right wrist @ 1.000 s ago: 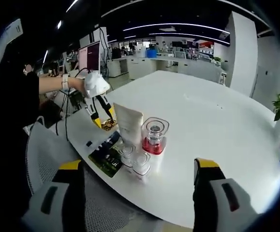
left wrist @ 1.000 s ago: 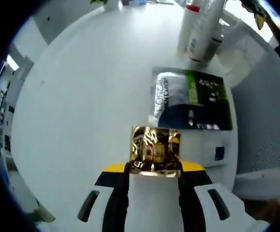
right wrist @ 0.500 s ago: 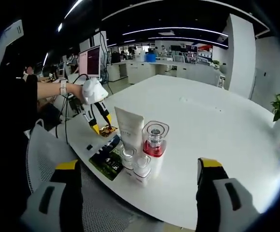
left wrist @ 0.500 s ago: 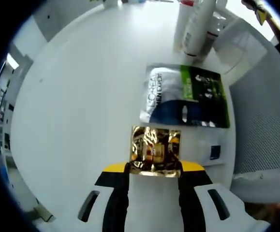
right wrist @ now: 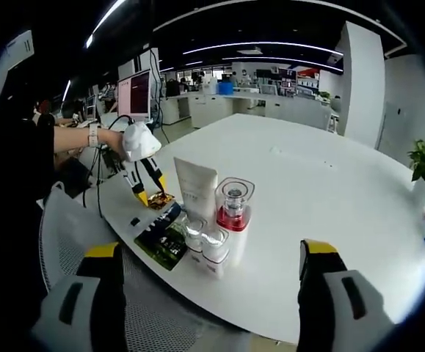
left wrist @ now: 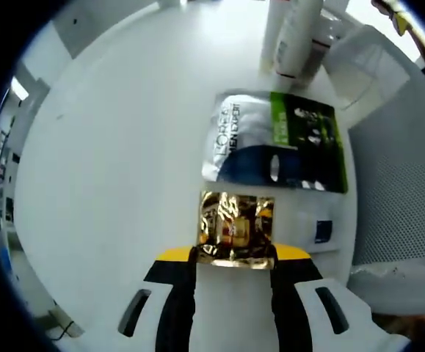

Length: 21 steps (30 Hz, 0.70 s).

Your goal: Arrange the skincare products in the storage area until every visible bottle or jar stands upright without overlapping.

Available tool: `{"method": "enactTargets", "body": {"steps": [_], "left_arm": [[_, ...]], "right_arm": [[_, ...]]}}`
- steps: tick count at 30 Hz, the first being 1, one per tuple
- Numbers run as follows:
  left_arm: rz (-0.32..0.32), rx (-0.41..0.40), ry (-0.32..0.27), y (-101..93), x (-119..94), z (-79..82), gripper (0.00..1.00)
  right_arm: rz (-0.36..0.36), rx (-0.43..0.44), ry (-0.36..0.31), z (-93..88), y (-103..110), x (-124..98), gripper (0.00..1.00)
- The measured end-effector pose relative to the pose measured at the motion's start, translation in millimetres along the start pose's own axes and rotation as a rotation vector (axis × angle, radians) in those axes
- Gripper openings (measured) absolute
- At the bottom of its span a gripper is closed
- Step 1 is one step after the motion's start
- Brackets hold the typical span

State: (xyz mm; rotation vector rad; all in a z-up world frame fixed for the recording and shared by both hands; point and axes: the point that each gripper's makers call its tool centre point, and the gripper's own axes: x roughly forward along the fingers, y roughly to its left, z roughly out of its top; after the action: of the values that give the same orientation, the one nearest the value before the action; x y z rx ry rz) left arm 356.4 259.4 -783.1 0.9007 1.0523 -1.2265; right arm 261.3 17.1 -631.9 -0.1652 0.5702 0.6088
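Left hand-held gripper (left wrist: 234, 253) is clamped on a crinkly gold foil sachet (left wrist: 236, 229), looks light and floppy, so I'd pinch it by the edge. Flat green-and-navy pouch (left wrist: 280, 141) sits at 1 o'clock, upright bottles (left wrist: 291, 37) beyond it. Right hand-held gripper (right wrist: 208, 264) hangs wide apart; counter (left wrist: 117, 147) edge runs close at 3 o'clock, open room toward 10.

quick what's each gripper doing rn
Left gripper: shut on the gold foil sachet, above the white table.
Right gripper: open, holding nothing, facing the upright bottles.
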Motion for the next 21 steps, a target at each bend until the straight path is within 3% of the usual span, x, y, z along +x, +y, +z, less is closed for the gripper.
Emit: {"method": "enactTargets", "body": {"steps": [21], "left_arm": [[0.018,0.017,0.03,-3.7,3.9,1.2,0.37]], "right_arm": [[-0.001,0.007,0.015,-6.3,-1.5,0.1,1.0]]}}
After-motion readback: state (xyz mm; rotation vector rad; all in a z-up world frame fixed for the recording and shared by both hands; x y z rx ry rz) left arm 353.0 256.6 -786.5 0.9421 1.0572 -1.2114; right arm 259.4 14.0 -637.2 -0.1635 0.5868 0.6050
